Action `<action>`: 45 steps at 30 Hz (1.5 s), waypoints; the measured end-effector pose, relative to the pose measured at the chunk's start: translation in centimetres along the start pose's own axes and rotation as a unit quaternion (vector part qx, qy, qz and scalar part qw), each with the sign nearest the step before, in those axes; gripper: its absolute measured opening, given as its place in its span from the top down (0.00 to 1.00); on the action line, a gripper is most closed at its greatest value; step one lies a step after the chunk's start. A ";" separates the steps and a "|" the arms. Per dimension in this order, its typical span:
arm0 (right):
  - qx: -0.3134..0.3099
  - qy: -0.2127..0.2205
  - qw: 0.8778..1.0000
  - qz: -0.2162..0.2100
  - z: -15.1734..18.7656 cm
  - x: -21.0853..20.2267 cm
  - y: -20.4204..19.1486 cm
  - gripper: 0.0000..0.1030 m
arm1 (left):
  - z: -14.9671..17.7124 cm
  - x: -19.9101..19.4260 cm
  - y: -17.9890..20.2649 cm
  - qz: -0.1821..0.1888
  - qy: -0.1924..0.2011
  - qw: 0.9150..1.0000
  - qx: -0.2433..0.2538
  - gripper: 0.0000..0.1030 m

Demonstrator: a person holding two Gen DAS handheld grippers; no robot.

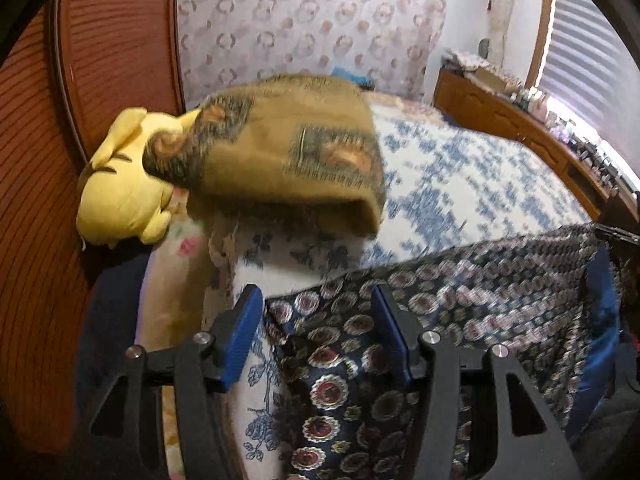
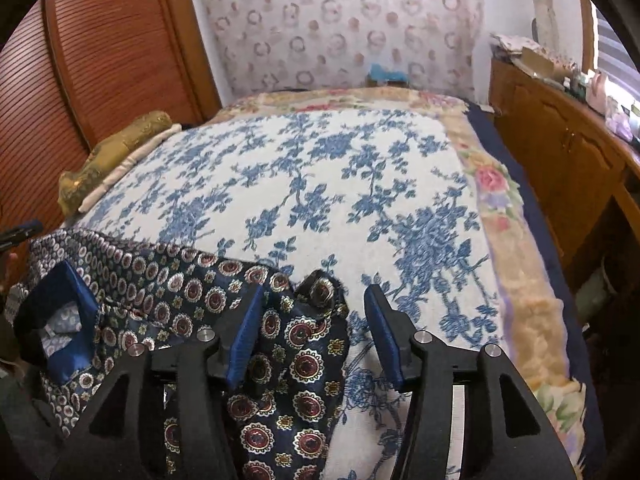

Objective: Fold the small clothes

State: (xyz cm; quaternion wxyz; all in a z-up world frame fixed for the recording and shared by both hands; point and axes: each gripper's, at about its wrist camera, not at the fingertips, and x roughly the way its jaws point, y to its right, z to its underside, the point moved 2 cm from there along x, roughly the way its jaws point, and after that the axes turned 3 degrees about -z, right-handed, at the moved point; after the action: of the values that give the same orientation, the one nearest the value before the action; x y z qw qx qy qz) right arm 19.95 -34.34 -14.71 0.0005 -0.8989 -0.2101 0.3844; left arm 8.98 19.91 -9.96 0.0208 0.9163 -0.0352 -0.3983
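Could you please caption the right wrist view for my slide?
Open right hand-held gripper poised over a navy medallion-print garment lying on a blue-floral bedspread.

Navy medallion-print garment (image 2: 280,360); white bedspread (image 2: 320,184), blue flowers; yellow plush (image 1: 120,184).

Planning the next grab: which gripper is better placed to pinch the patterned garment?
Left, probably. The left gripper has the patterned garment filling its open jaws; the right gripper straddles only its edge.

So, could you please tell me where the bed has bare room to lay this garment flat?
The blue-floral bedspread lies bare between the patterned garment at the near edge and the wallpapered wall. The left edge is crowded: an olive blanket and yellow plush toy.
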 end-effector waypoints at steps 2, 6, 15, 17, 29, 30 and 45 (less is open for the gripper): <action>-0.001 -0.009 1.000 -0.001 0.3 0.4 0.0 0.47 | 0.8 0.7 -0.3 -0.004 -0.015 1.000 -0.003 0.46; 0.000 -0.023 1.000 0.001 0.5 1.1 0.0 0.45 | 2.0 1.6 -0.3 -0.016 -0.027 1.000 -0.002 0.45; -0.017 -0.021 1.000 -0.003 0.9 1.2 -1.1 0.44 | 2.1 1.7 0.0 -0.026 -0.015 1.000 -0.006 0.45; -0.023 -0.021 0.999 -0.006 1.1 1.2 -1.4 0.43 | 2.1 1.7 0.0 -0.027 -0.018 0.999 -0.010 0.45; -0.016 -0.017 0.998 -0.060 1.7 0.9 -2.3 0.93 | 2.3 0.8 0.4 0.040 -0.011 0.998 -0.048 0.97; -0.013 -0.008 0.998 -0.060 1.8 0.6 -2.4 0.94 | 2.3 0.4 0.4 0.041 -0.003 0.998 -0.051 0.97; -0.053 0.186 0.980 -0.048 -3.0 -14.8 -6.0 0.96 | -3.6 -15.6 3.5 0.070 0.196 0.978 -0.020 0.98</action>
State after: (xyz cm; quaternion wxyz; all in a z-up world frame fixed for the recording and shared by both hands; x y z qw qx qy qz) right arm 10.66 -34.02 -1.39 0.0100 -0.9425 -0.2692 0.1980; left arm 0.80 17.69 4.12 0.0731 0.9714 -0.0869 -0.2087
